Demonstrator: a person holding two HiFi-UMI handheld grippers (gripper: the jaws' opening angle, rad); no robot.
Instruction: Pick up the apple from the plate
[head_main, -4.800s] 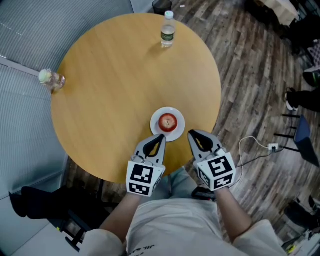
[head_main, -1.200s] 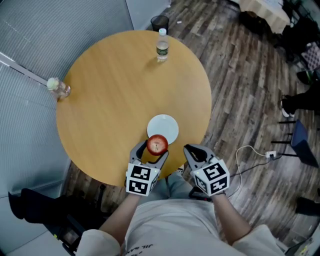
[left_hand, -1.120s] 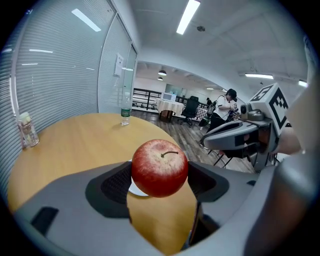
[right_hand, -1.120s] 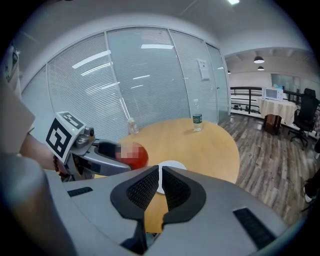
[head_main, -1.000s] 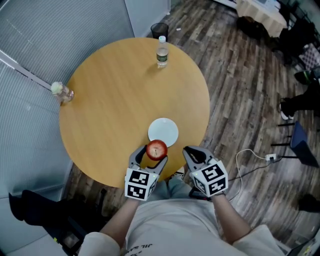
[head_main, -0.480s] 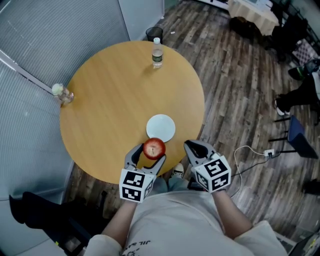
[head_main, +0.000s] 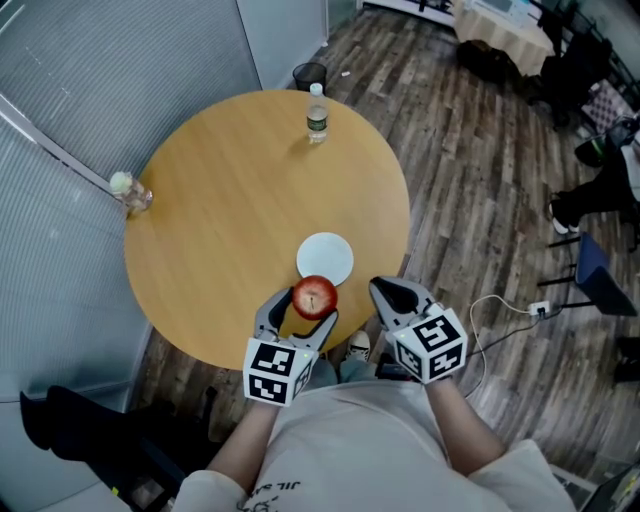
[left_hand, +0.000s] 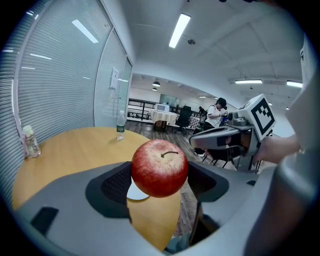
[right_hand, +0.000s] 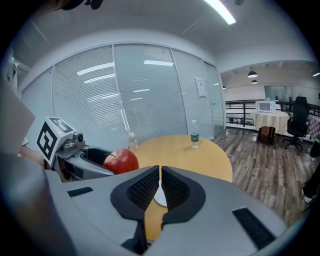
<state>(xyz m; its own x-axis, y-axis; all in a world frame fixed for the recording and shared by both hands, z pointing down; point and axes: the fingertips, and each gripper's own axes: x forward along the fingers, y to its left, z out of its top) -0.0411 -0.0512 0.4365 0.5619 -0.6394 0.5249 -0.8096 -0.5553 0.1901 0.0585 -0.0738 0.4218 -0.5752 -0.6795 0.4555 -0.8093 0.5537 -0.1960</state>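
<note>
Left gripper (head_main: 299, 318) pinches the apple (head_main: 314, 297) over the table's (head_main: 230, 200) near edge, just short of the white plate (head_main: 325, 258); right gripper (head_main: 388, 291), jaws pressed together, hangs beyond that edge.

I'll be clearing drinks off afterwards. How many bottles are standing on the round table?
2. A green-labelled water bottle stands at the far edge of the table. A small clear bottle stands at its left edge. The grippers cover a little of the near edge.
</note>
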